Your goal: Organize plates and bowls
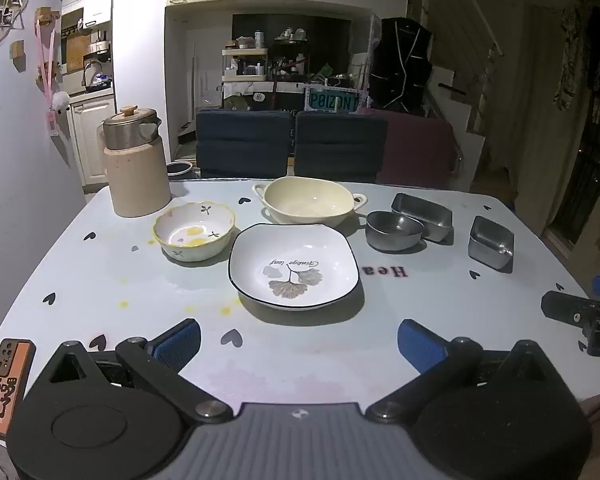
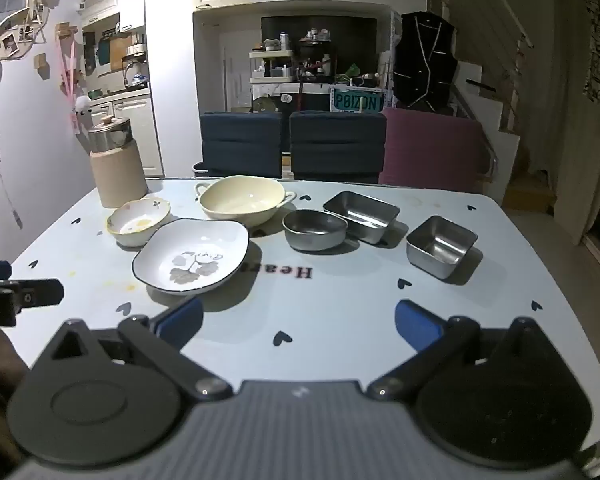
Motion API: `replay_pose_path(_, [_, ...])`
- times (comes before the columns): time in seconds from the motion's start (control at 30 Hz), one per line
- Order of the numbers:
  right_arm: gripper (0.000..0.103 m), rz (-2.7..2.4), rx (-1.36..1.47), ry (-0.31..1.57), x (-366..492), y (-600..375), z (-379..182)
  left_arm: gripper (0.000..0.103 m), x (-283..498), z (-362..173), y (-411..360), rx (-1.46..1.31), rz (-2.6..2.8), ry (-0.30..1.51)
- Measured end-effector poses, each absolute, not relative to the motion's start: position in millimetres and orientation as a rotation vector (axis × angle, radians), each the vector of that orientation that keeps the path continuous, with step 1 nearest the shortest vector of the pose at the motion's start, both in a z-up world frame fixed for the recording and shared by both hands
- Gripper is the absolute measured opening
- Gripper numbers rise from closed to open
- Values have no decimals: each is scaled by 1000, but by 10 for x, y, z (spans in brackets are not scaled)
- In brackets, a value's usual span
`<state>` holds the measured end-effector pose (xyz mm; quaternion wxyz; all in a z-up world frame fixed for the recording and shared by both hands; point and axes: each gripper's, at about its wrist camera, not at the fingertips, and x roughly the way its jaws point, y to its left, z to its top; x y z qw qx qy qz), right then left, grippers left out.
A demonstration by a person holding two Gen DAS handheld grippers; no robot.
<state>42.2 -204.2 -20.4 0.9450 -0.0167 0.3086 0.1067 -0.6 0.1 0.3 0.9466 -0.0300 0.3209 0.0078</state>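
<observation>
Table [image 1: 100, 264]: rectangular tin [image 2: 362, 211] lies diagonally.

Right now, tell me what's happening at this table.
A person holds a two-finger gripper in each hand over the table, about to tidy the dishes. The left gripper and right gripper are both open and empty, touching nothing. Spread out ahead, nothing stacked: a floral bowl, a cream two-handled bowl, a white leaf-print plate, a round steel bowl and two rectangular steel trays. A lidded canister stands at the far left.
</observation>
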Motion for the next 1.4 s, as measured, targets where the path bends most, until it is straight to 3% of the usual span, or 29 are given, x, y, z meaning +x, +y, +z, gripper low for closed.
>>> replay_pose_path(1.4, [103,229,-43,631,448,-2010,-214,103,30,-5,-123,-68,9,658])
